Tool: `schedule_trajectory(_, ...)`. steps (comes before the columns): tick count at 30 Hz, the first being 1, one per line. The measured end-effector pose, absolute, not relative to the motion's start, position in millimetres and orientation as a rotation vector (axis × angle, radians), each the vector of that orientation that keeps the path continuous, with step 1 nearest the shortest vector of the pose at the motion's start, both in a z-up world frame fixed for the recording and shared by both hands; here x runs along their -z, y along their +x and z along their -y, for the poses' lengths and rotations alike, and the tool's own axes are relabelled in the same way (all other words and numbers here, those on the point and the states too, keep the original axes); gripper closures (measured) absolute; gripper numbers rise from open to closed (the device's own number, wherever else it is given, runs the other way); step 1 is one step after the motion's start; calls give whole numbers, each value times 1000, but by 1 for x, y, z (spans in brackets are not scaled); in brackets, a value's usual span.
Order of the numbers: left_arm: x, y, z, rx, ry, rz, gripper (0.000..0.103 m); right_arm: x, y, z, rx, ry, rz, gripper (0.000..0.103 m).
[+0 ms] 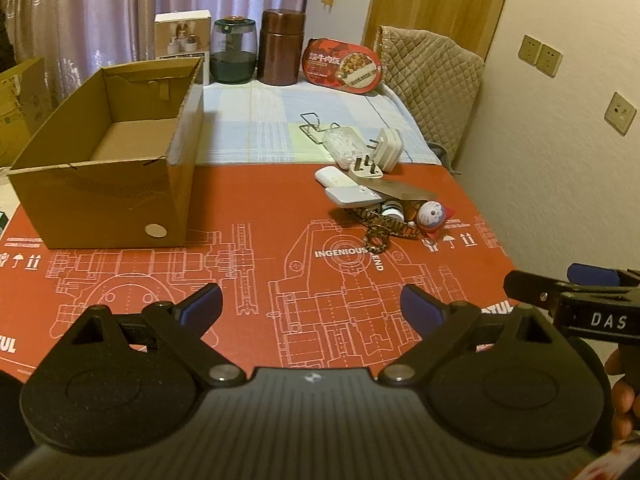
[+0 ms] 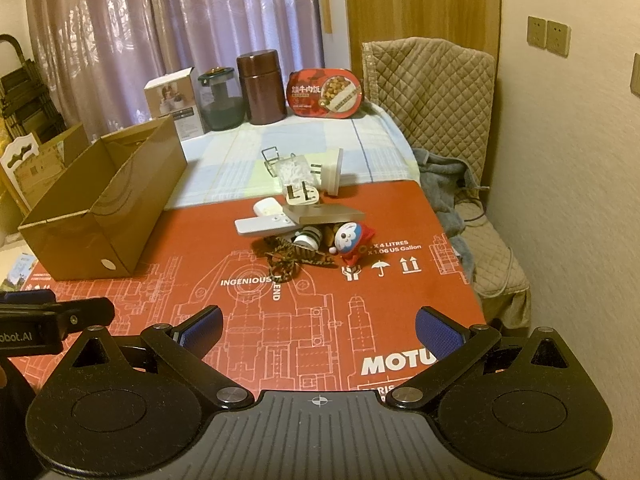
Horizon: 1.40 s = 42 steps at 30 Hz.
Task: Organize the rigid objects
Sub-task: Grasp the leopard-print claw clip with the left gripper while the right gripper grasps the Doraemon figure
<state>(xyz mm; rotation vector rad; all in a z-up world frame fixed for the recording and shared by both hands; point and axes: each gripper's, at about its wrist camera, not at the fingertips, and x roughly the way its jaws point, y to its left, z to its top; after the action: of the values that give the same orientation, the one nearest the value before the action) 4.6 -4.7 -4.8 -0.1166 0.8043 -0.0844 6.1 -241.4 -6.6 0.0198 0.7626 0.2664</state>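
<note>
An open cardboard box [image 1: 108, 184] [image 2: 100, 208] stands on the left of the red printed mat [image 1: 256, 216] [image 2: 400, 288], and its visible floor is bare. A pile of small objects lies at the mat's far right: white plug adapters [image 1: 384, 152] [image 2: 304, 196], flat white devices [image 1: 352, 194] [image 2: 266, 222], a grey slab [image 2: 328, 214], a round cartoon toy [image 1: 432, 214] [image 2: 348, 238], a braided cord [image 1: 380, 236] [image 2: 288, 258], a clear packet [image 1: 342, 144]. My left gripper [image 1: 310, 304] and right gripper [image 2: 318, 330] hover open and empty over the mat's near edge, well short of the pile.
At the table's back stand a white carton [image 1: 184, 36], a glass jar [image 1: 234, 50], a brown canister [image 1: 282, 46] and a red food tray [image 1: 342, 66]. A quilted chair [image 2: 440, 92] and wall sit right. A wire stand [image 1: 312, 124] rests on the checked cloth.
</note>
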Motion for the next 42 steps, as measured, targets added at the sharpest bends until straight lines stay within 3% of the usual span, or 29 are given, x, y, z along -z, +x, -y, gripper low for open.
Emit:
schedule_trajectory(11, 16, 48, 9, 156, -102, -774, 9, -16, 33, 270, -227, 61, -670, 3)
schedule_trajectory(22, 68, 116, 26, 332, -57, -778, 12, 28, 90, 288, -249, 57, -706, 3)
schedule_trajectory(28, 104, 149, 48, 403, -2, -764, 27, 54, 119, 286, -286, 38, -737, 17)
schedule_trajectory(32, 125, 165, 63, 439, 43, -780, 47, 69, 136, 285, -311, 32, -749, 24)
schedule_trajectory(42, 142, 186, 80, 446, 41, -768, 72, 97, 159, 278, -340, 20, -789, 26)
